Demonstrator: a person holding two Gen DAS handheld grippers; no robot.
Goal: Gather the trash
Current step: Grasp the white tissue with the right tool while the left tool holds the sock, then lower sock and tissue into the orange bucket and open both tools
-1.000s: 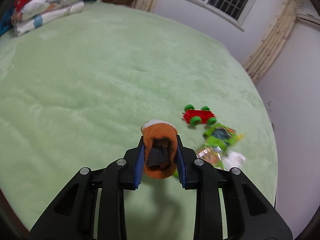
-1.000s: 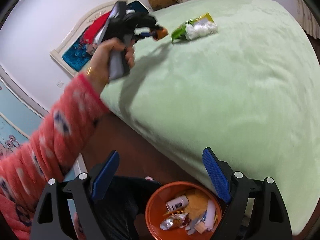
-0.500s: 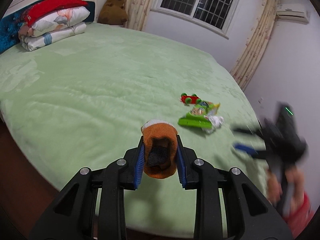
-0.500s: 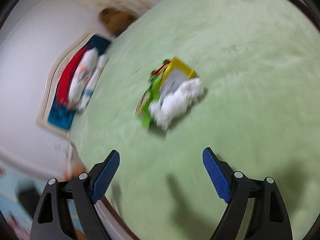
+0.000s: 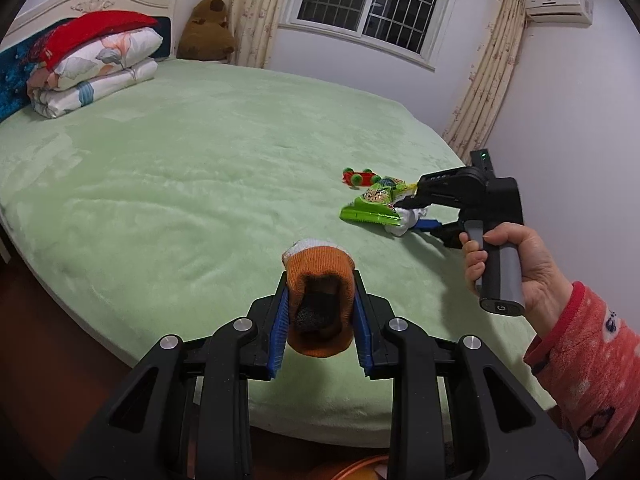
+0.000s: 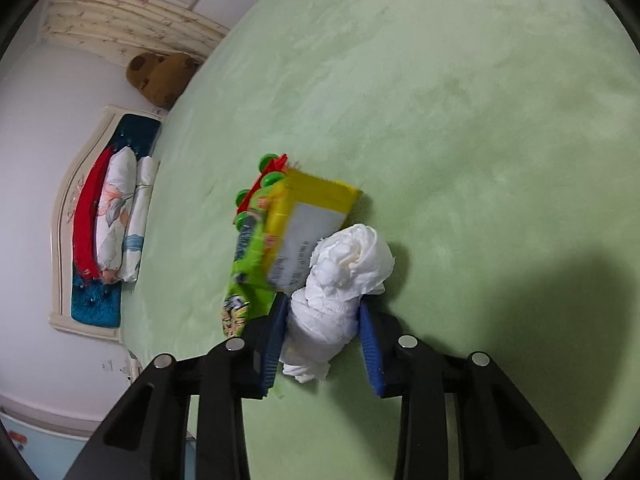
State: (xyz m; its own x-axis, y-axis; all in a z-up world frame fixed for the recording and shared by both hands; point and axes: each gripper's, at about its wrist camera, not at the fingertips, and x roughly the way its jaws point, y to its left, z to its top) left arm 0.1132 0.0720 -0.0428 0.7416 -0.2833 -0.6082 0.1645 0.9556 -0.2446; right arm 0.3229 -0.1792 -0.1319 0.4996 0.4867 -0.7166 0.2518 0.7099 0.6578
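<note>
So the tissue is a crumpled white wad lying on the green bed, and my right gripper has its blue pads on either side of the near end of it. The left pad looks pressed against it, the right one is touching or just barely off, so I'd call it clamped on the tissue, not fully squeezed though. The far end of the wad sticks out ahead of the fingers and leans on a yellow wrapper. Just left of that is a green snack bag, and past both there's a red toy car with green wheels, touching or nearly touching the wrappers.

From the left wrist cam you can see the same pile off to the right and ahead: green bag, tissue poking out from under it, toy car just behind. The right gripper comes in from the right with my hand on the grey handle.

My left gripper is clenched on an orange sock, rolled up, dark inside, with a white bit at the far tip. It's held above the near edge of the bed.

Way ahead to the left there's folded bedding at the headboard and a brown plush in the corner by the curtain
</note>
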